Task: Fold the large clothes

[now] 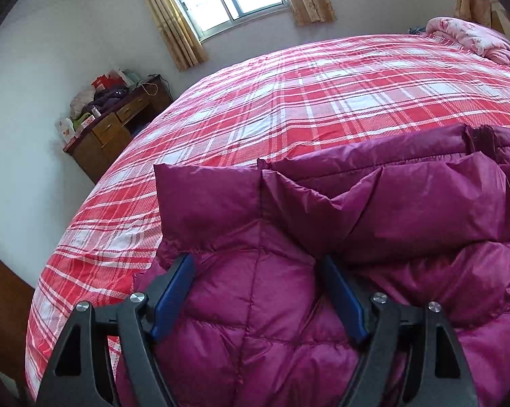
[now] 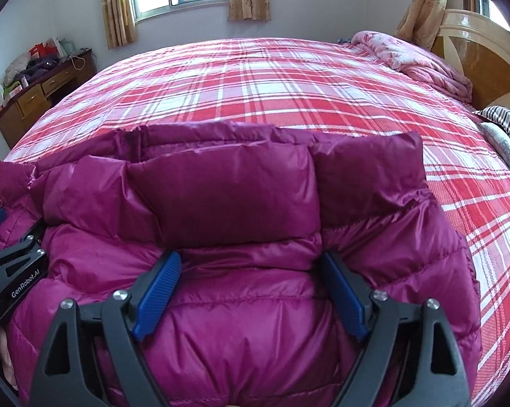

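Magenta down jacket (image 2: pixel 241 305) fills the space between and ahead of both tongs, bunched on the near edge of the plaid bedspread (image 2: pixel 288 84). Your left tongs (image 1: pixel 258 291) stand wide, blue pads either side of a quilted panel, nothing pinched. Your right tongs (image 2: pixel 248 288) are equally wide, straddling the slick fabric just below the puffy collar roll (image 2: pixel 227 196). Neither holds anything.

Risks from here:
- Shell looks slippery and air-filled. Close on the top layer only and you'll likely lift one skin while the rest stays put.
- Fill is springy, so any fold will probably pop back open unless you press it flat.
- Left tongs' body (image 2: pixel 10 281) sits right beside the right tongs' left finger. Close inward or cross over and the two could knock.
- Jacket hangs near the bed edge on your side; a pull toward you could drag it off.

Hard to read:
- Sleeves, hem and zipper run aren't identifiable; I can't tell front from back or how many layers are stacked.
- Bottom of the jacket is cut off under both tongs.
- Whether the pads touch fabric or hover just above it, I can't tell.

Beyond the collar: open bedspread, then a rumpled pink quilt (image 2: pixel 407 57) ahead-right, a wooden desk (image 1: pixel 112 135) far left.
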